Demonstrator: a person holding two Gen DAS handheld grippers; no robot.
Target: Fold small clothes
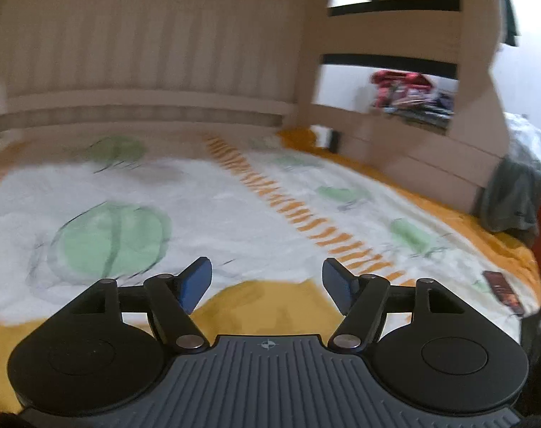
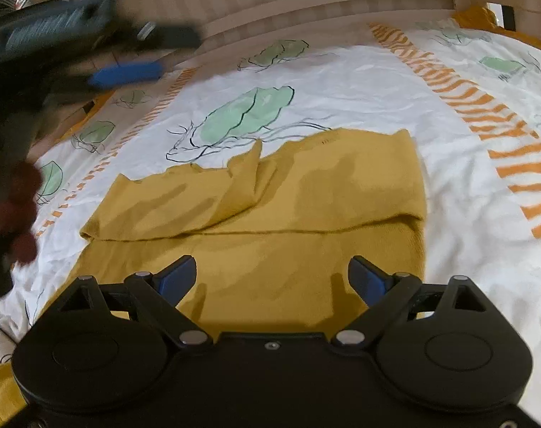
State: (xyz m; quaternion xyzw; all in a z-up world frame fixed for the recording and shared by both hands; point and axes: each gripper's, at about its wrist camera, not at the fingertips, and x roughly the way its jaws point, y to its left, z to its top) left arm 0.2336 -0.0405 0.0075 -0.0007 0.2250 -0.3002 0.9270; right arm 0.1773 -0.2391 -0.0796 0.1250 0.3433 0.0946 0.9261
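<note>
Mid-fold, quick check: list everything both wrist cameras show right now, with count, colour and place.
Garment: one, mustard yellow, far part folded over, on the bedsheet under the right tool.
Bedsheet: one, white with green leaf prints and orange stripes, covering the bed.
Headboard: one, beige slatted, behind the bed.
Clothes pile: one, red and dark, in a wall niche.
Grey cloth: one, hanging by the bed's right edge.
Phone: one, dark, near the bed's right edge.
Left tool: black, blue pads, open, empty.
Right tool: black, blue pads, open above the garment.
</note>
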